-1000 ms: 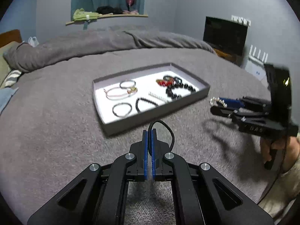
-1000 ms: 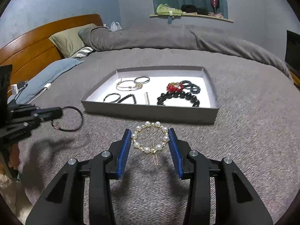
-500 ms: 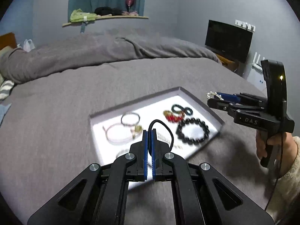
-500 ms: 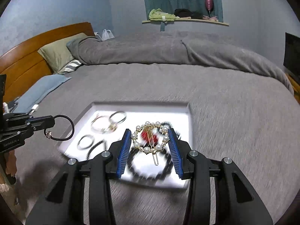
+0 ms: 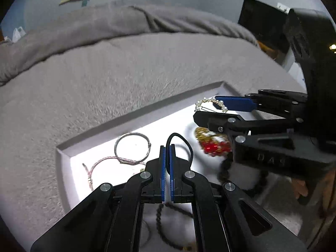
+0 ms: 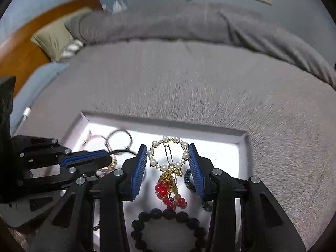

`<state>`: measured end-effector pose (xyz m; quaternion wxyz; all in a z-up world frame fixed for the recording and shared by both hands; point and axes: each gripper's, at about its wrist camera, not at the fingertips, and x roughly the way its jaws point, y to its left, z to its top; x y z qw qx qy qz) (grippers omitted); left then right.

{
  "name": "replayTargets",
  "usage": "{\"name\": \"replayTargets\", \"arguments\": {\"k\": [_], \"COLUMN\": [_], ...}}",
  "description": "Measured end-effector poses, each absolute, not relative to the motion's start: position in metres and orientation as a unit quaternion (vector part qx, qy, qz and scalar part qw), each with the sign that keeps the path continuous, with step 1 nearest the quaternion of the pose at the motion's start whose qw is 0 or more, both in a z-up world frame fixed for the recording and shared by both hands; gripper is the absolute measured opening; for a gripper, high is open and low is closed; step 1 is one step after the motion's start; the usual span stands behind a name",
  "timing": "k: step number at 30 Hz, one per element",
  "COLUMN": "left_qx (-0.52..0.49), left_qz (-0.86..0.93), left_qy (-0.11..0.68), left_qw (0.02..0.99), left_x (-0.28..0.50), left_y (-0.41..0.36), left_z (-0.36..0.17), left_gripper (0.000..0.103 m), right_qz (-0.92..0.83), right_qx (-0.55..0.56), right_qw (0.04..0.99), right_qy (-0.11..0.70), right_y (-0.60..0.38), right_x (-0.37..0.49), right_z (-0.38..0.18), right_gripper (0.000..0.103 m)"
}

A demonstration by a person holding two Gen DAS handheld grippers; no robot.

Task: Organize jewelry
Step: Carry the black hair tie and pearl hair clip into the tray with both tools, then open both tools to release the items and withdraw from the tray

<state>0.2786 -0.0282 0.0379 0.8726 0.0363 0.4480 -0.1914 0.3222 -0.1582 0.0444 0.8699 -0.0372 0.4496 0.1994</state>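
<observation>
A: Both tools hang over the tray (image 6: 241, 135) on the grey bedspread (image 6: 189, 84). My right gripper (image 6: 168, 157) grips the pearl hair clip (image 6: 168, 153) by its ring edges; my left gripper (image 5: 167, 147) is clamped on a thin black loop (image 5: 180, 141).

B: What is the risk here?

A: As I judge it, the clip is held only across its rim. Letting go from this height could drop it onto the red bead cluster (image 6: 170, 197) and tangle its gold chain.

B: And the left?

A: The loop may fall across the silver bangle (image 5: 132, 148). The two tools are also near each other and could collide.
</observation>
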Motion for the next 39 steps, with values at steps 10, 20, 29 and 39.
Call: {"name": "replayTargets", "arguments": {"k": [10, 20, 29, 39], "left_qx": [0.061, 0.067, 0.041, 0.044], "left_qz": [-0.189, -0.188, -0.194, -0.168], "left_qy": [0.471, 0.475, 0.439, 0.396], "left_qw": [0.860, 0.857, 0.877, 0.902], "left_x": [0.290, 0.291, 0.272, 0.218], "left_y": [-0.036, -0.038, -0.024, -0.011], "left_z": [0.017, 0.014, 0.035, 0.069], "left_gripper": [0.004, 0.016, 0.036, 0.057], "right_qz": [0.167, 0.158, 0.160, 0.137], "right_qx": [-0.032, -0.021, 0.007, 0.027], "right_qw": [0.855, 0.855, 0.871, 0.909], "right_qy": [0.490, 0.494, 0.464, 0.393], "right_y": [-0.159, -0.164, -0.184, -0.246], "right_x": [0.342, 0.344, 0.325, 0.232], "right_z": [0.022, 0.021, 0.042, 0.097], "right_gripper": [0.040, 0.047, 0.059, 0.063]}}
